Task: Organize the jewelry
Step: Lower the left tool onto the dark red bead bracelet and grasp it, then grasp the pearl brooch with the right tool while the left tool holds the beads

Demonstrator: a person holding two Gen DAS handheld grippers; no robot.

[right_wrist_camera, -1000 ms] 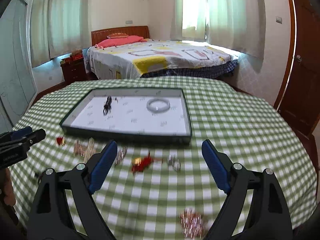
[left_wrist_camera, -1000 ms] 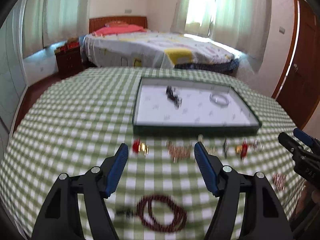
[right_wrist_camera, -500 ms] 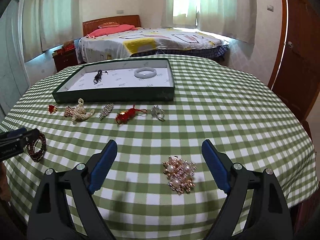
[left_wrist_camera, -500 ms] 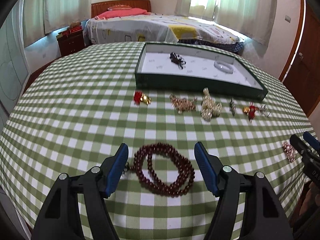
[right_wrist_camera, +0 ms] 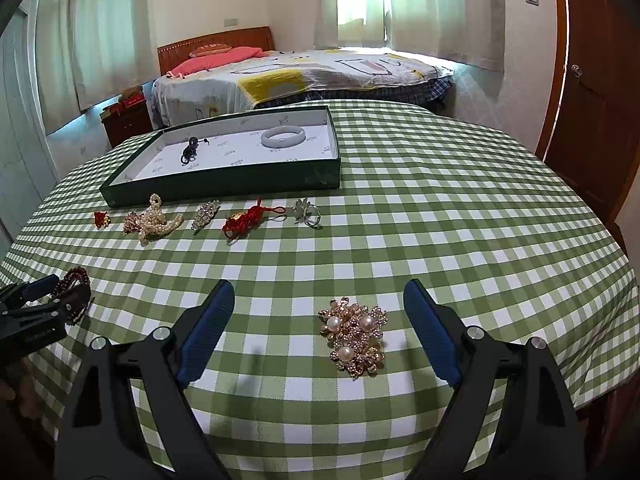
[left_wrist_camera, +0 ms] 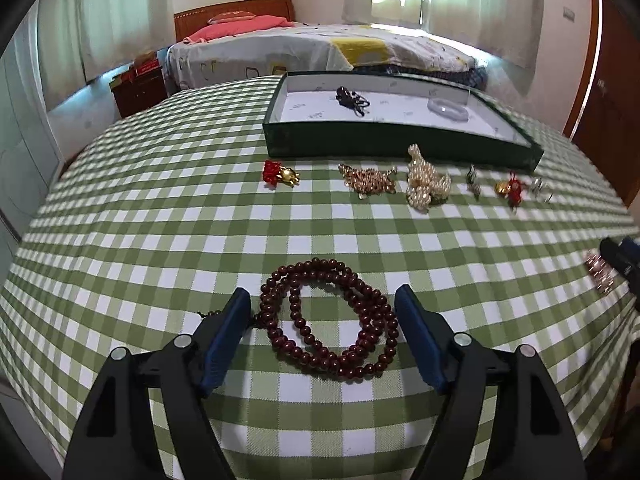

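My left gripper [left_wrist_camera: 322, 300] is open, its blue pads on either side of a dark red bead necklace [left_wrist_camera: 332, 330] coiled on the green checked cloth. My right gripper [right_wrist_camera: 318, 296] is open, with a gold and pearl brooch [right_wrist_camera: 354, 336] between and just ahead of its fingers. A dark green tray [left_wrist_camera: 400, 142] with a white lining stands at the back; it holds a black beaded piece [left_wrist_camera: 352, 98] and a pale bangle [left_wrist_camera: 446, 106]. The tray also shows in the right wrist view [right_wrist_camera: 224, 190].
A row of small pieces lies in front of the tray: a red and gold charm [left_wrist_camera: 278, 174], a gold brooch [left_wrist_camera: 368, 180], a pearl piece [left_wrist_camera: 426, 184], a red knot charm [right_wrist_camera: 248, 220], a ring [right_wrist_camera: 308, 212]. A bed stands beyond the round table.
Both grippers have dropped lower and closer to the table. The necklace now lies between the left fingers and the brooch between the right fingers. Both stay open.
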